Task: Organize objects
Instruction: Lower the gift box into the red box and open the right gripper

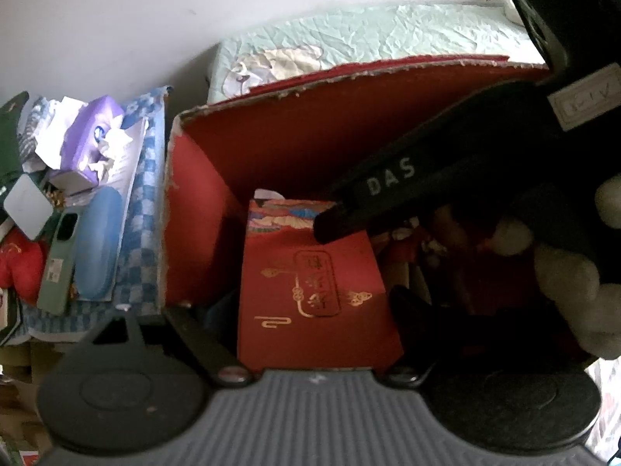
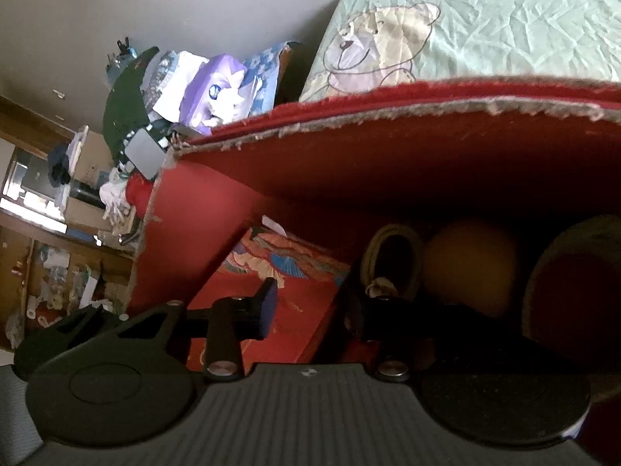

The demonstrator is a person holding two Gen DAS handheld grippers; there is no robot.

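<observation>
A big red cardboard box (image 1: 202, 209) with torn rims stands open; it also shows in the right wrist view (image 2: 182, 209). Inside lies a smaller red gift box (image 1: 314, 291) with gold print, also in the right wrist view (image 2: 295, 291). My left gripper (image 1: 314, 334) is at the gift box with a finger on each side of it. My right gripper (image 2: 310, 303) reaches down into the big box, its fingers (image 2: 268, 303) apart over the gift box's edge, holding nothing. The right gripper's black body (image 1: 388, 186) crosses the left wrist view. A round yellowish object (image 2: 469, 264) and a coiled cord (image 2: 392, 260) lie deeper inside.
A bed with a pale green teddy-bear cover (image 2: 485, 27) lies behind the box. To the left, a checked cloth (image 1: 147, 178) carries a purple tissue pack (image 1: 93, 136), a blue case (image 1: 97, 244), a green phone (image 1: 58, 260) and other clutter.
</observation>
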